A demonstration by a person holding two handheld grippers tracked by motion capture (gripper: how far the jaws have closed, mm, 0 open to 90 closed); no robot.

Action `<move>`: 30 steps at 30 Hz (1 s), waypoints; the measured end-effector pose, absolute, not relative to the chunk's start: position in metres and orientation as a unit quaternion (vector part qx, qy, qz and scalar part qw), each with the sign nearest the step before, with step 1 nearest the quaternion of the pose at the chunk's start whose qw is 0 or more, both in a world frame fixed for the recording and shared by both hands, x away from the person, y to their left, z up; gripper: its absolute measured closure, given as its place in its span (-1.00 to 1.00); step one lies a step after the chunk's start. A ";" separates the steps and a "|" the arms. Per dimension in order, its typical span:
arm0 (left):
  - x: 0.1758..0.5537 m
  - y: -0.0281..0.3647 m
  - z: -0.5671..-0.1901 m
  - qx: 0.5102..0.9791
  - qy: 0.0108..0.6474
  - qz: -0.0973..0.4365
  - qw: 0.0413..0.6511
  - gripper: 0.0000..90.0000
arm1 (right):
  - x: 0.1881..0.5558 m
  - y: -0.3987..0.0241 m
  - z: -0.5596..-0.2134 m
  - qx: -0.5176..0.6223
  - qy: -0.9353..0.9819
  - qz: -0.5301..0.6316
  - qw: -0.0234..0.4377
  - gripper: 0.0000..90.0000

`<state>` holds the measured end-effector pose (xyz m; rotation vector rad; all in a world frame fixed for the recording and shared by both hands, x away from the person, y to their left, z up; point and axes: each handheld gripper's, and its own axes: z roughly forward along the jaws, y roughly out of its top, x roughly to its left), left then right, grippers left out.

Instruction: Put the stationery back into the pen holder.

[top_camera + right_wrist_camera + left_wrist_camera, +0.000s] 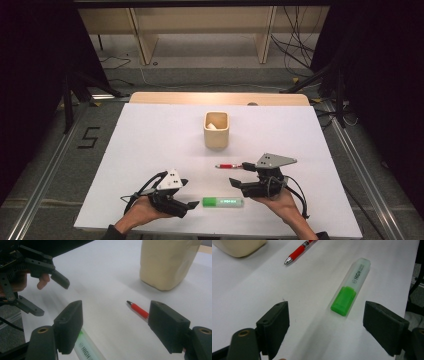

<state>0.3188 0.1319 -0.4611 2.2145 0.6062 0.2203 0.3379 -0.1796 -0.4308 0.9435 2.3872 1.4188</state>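
Two hands come in from the bottom edge of the high view, each with a gripper. Left gripper (185, 196) has its jaws spread wide and holds nothing; in the left gripper view the green highlighter (350, 287) lies on the sheet just ahead of the gap between the jaws, the green end toward the camera, the clear cap with the word "HIGH" away from it. Right gripper (240, 174) is also wide open and empty. In the right gripper view the red pen (139, 310) lies between its two jaws on the sheet, the tip pointing away from the right jaw, and the highlighter passes under the left jaw.

On the table, the highlighter (223, 202) lies between the two hands, near the front edge. The red pen (228, 165) lies farther in, just beside the right gripper. Behind the pen, well apart from it, stands a cream square cup (216, 129), upright, with something pale inside that I cannot identify.

All of these rest on a white sheet (150, 135) that covers a light wooden table (190, 97); the wood shows as a strip at the far edge. Around the table the floor is grey carpet (45, 160) with metal rails (47, 170) on both sides and a black "5" (88, 137) marked on the left. Farther back are pale wooden furniture legs (145, 40) and loose black cables (295, 35). The sides of the room are dark.
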 end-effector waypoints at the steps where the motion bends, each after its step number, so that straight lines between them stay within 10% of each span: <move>1: 0.319 0.130 -0.461 0.880 0.236 0.088 0.402 -0.53 | 0.337 -0.180 -0.431 0.320 0.809 0.481 0.106 -0.36; 30: 0.330 0.078 -0.459 0.934 0.145 0.064 0.319 -0.19 | 0.317 -0.195 -0.437 0.321 0.815 0.468 0.118 -0.39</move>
